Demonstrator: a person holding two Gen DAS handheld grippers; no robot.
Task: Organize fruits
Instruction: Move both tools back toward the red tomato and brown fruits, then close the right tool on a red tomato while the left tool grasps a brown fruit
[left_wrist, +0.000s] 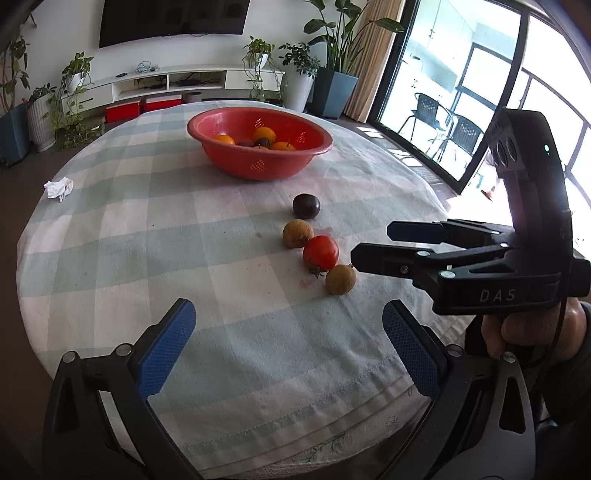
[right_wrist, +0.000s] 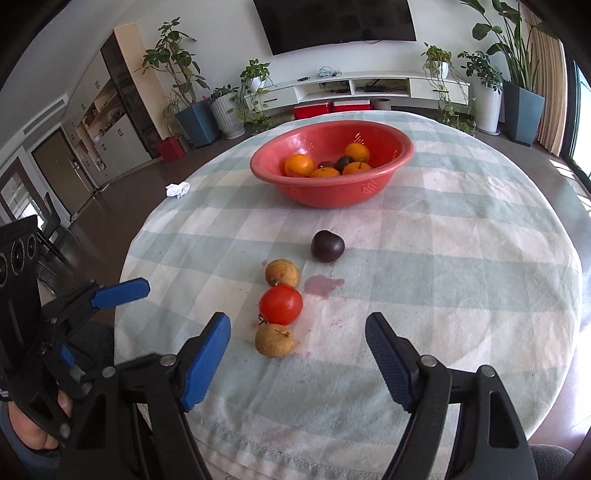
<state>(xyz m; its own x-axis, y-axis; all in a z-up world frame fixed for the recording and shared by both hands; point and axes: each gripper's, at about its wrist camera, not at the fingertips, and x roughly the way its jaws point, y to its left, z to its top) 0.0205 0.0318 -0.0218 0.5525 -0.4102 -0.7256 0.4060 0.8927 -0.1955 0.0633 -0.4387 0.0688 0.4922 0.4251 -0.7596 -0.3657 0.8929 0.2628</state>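
The small round brown longan, nearest in a row with the glossy red tomato, looks light and thin-shelled; pinch gently across its middle. Right gripper hovers spread wide and empty; left gripper likewise.

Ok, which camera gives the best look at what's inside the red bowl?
The right wrist view: it looks further down into the red bowl, showing four oranges and some dark fruit between them. The left wrist view sees the bowl from lower, so its near rim partly hides the fruit; only three oranges show.
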